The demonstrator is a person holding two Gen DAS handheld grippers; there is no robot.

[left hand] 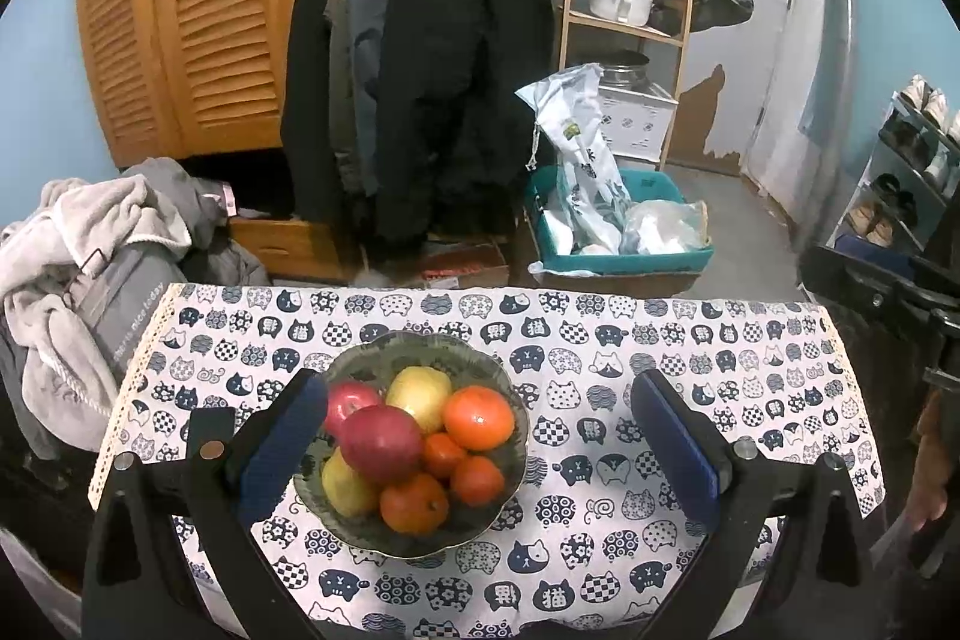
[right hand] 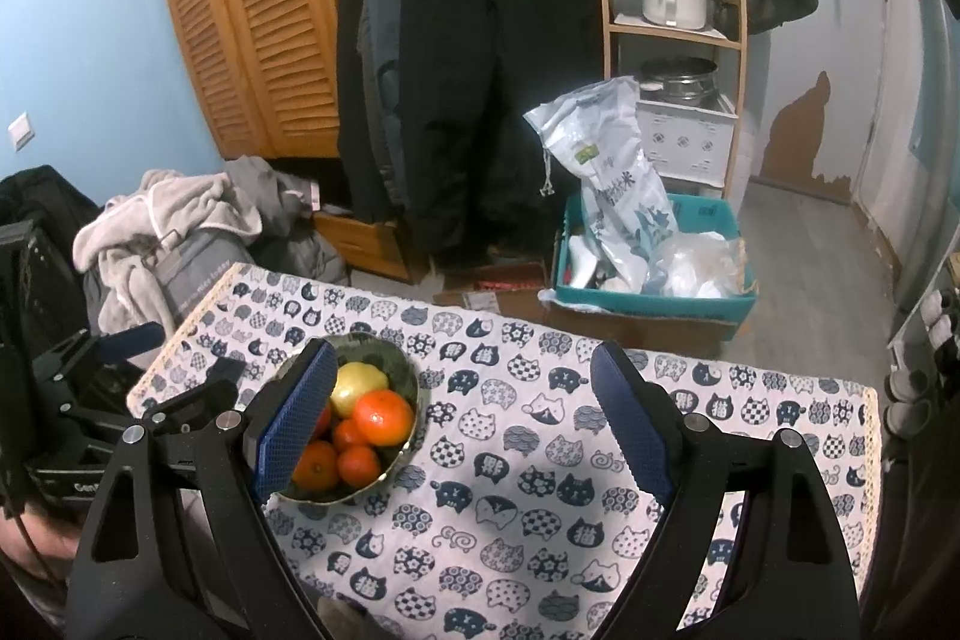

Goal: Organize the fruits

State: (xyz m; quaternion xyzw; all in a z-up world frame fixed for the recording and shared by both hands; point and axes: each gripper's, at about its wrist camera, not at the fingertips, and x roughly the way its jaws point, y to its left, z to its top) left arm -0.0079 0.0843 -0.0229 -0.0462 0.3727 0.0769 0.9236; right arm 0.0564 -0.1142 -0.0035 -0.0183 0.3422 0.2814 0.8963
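Observation:
A dark glass bowl (left hand: 414, 349) stands on the cat-print tablecloth (left hand: 600, 520), left of centre. It holds two red apples (left hand: 381, 442), two yellow pears (left hand: 419, 394) and several oranges (left hand: 478, 416). My left gripper (left hand: 477, 445) is open and empty, held above the table with its left finger over the bowl's left rim. In the right wrist view the bowl (right hand: 405, 370) lies at the left, partly hidden by the left finger. My right gripper (right hand: 462, 427) is open and empty over bare cloth (right hand: 510, 490) right of the bowl.
Beyond the table's far edge stand a teal crate (left hand: 618, 259) with plastic bags, hanging dark coats (left hand: 420, 58), a wooden shelf (left hand: 624, 22) with pots and a louvred cabinet (left hand: 180, 16). A heap of clothes (left hand: 90, 274) lies at the table's left.

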